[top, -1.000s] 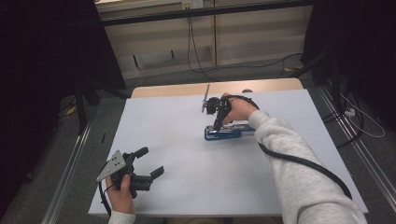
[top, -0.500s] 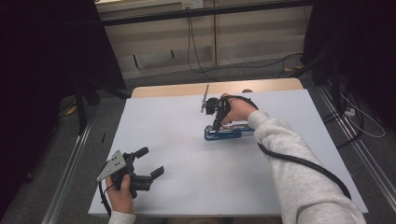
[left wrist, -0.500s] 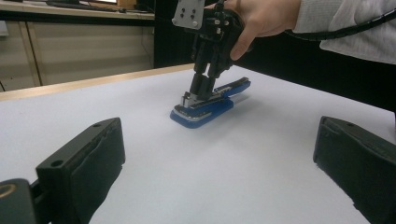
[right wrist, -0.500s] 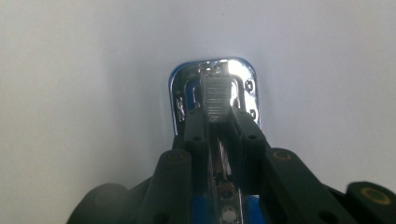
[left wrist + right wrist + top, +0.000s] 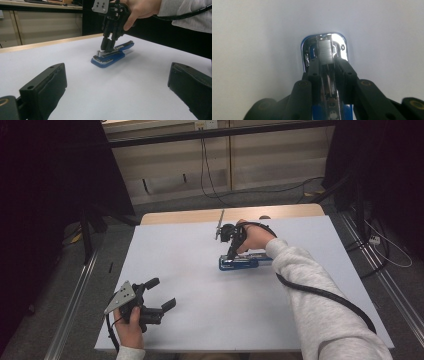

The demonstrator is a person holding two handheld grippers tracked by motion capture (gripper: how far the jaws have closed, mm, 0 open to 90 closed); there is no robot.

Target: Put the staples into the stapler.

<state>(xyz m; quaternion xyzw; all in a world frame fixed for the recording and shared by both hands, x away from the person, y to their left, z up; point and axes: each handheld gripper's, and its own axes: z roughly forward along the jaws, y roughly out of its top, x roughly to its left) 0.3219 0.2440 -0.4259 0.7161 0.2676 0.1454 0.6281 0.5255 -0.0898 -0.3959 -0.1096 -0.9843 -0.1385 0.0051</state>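
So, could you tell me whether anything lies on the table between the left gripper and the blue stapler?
Nothing visible does. The left gripper is open near the table's front left, and bare white surface runs from it to the blue stapler. The right gripper is already closed on the stapler's metal part from above.

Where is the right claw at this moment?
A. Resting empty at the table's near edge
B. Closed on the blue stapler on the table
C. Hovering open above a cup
B: the right claw has its jaws pressed against both sides of the blue stapler lying on the table.
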